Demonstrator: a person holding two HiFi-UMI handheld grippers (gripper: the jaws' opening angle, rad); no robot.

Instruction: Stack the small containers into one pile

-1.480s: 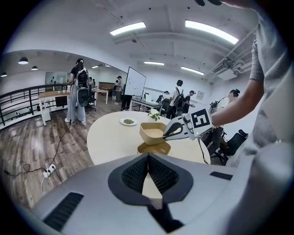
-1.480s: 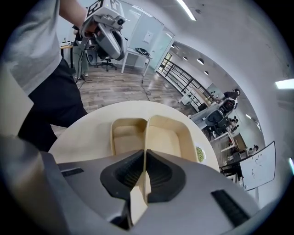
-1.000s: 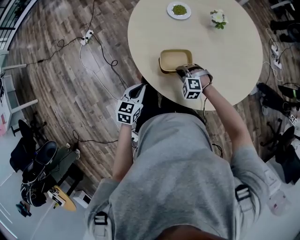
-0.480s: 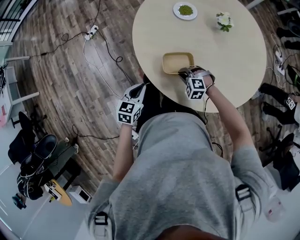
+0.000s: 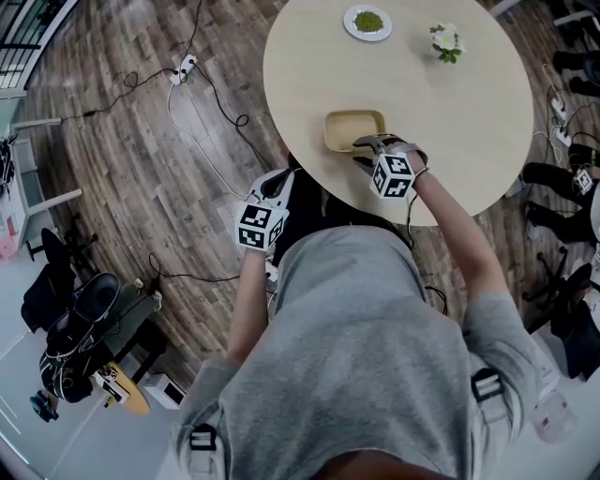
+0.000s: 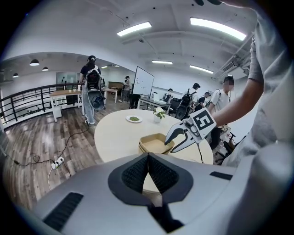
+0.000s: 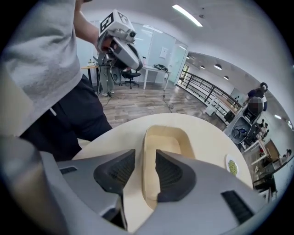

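A stack of tan rectangular containers [image 5: 353, 129] sits on the round pale table [image 5: 450, 112], near its front edge. My right gripper [image 5: 367, 144] is at the stack's near rim. Its jaws are opening, and in the right gripper view the container's wall [image 7: 143, 151] stands between the pads with a gap on each side of it. The right gripper [image 7: 145, 158] holds nothing. My left gripper [image 5: 277, 180] hangs off the table by the person's waist. In its own view the left gripper [image 6: 148, 160] is shut with nothing in it, facing the containers [image 6: 154, 143].
A white plate of green food [image 5: 367, 21] and a small pot of white flowers [image 5: 447, 41] stand at the table's far side. Cables and a power strip [image 5: 184, 67] lie on the wooden floor to the left. People, desks and chairs fill the room behind.
The right gripper's jaws have parted from the container's rim, and its hand has shifted slightly back. The left gripper has stayed where it was.
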